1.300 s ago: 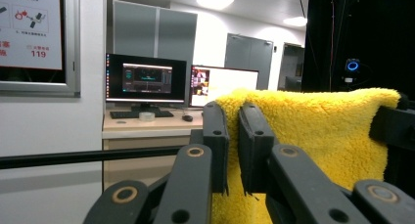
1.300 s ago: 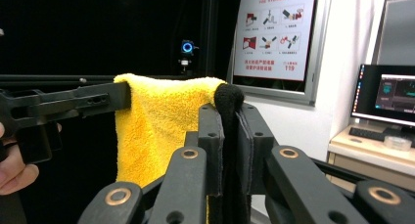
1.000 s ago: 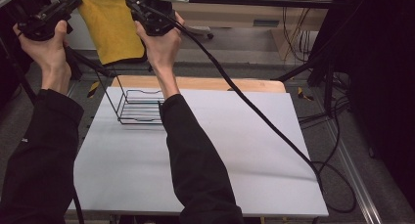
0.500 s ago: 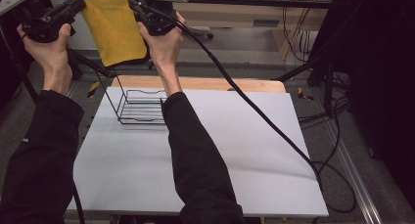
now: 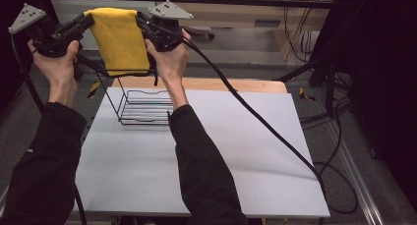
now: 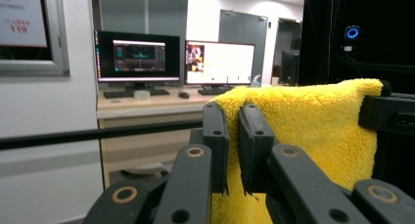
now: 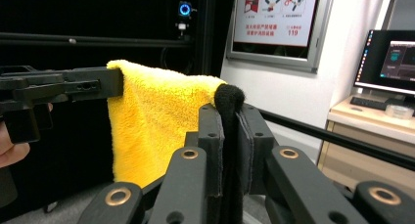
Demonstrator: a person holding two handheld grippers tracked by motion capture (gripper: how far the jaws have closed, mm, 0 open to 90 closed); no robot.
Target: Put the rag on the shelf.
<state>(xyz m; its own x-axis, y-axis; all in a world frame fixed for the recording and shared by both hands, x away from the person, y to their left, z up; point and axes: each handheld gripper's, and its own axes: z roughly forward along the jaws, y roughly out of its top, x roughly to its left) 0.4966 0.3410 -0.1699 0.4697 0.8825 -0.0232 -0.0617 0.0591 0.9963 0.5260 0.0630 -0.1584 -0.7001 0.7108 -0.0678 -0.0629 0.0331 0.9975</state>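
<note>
One fluffy yellow towel (image 5: 118,41), black-edged, taut between two claws; hanging flat.

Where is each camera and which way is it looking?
High view: sits above the person's side, looks forward and down on the white table and wire rack; both forearms, hands and tools show.
Left gripper view: rides the left tool, looks along its jaws, shut on the yellow towel, toward the monitors.
Right gripper view: rides the right tool, looks along its jaws at the towel, the left tool beyond, and a wall poster.
All three views share the towel stretched between both tools.
</note>
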